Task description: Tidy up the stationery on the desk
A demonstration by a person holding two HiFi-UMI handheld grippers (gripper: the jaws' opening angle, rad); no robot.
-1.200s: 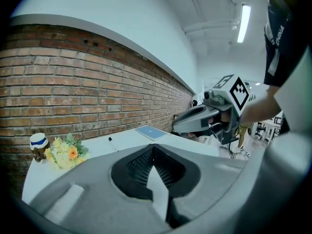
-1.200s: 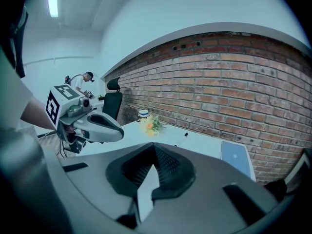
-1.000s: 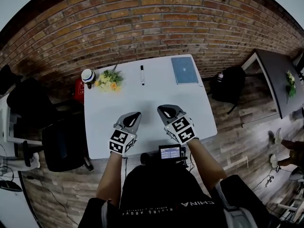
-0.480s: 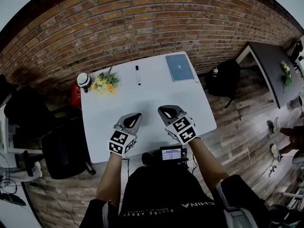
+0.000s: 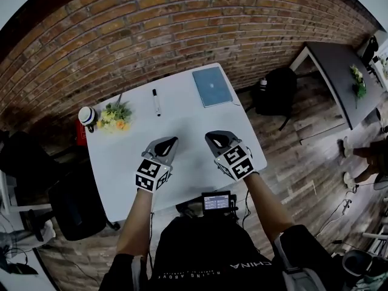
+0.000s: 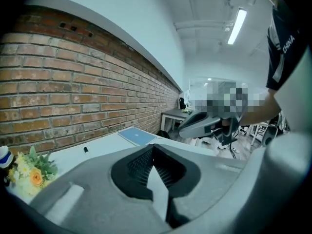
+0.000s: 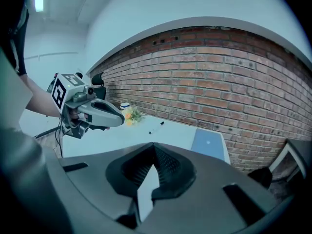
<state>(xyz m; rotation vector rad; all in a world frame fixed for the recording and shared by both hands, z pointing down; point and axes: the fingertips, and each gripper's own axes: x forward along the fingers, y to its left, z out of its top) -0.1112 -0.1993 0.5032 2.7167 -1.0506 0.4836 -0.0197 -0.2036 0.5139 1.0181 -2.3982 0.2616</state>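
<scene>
The pen (image 5: 156, 102) lay on the far half of the white tabletop (image 5: 182, 120), its length pointing toward the brick wall (image 5: 151, 29). A blue notebook (image 5: 212, 86) lay flat to its right, close to the far right corner. A bunch of flowers (image 5: 113, 116) sat to its left at the tabletop's edge. Nothing had been gathered yet, and all three were well apart from the tools.

The left tool (image 5: 168, 143) and the right tool (image 5: 213, 139) hovered side by side over the near half. Each had its jaws pressed together with nothing between them.

The likeliest trouble lay in the pickup. Jaws that reached the pen without first being spread would only shove it, and a round pen on a smooth top could roll toward the wall or into the flowers. Even with the jaws spread, a thin pen lying flat left little to pinch, so the tips might scrape the tabletop and flick it away. The notebook looked harder still. It was thin and flat, and a push at its edge might slide it off the nearby corner. A careless reach on the left could also tip the flowers over the edge.
</scene>
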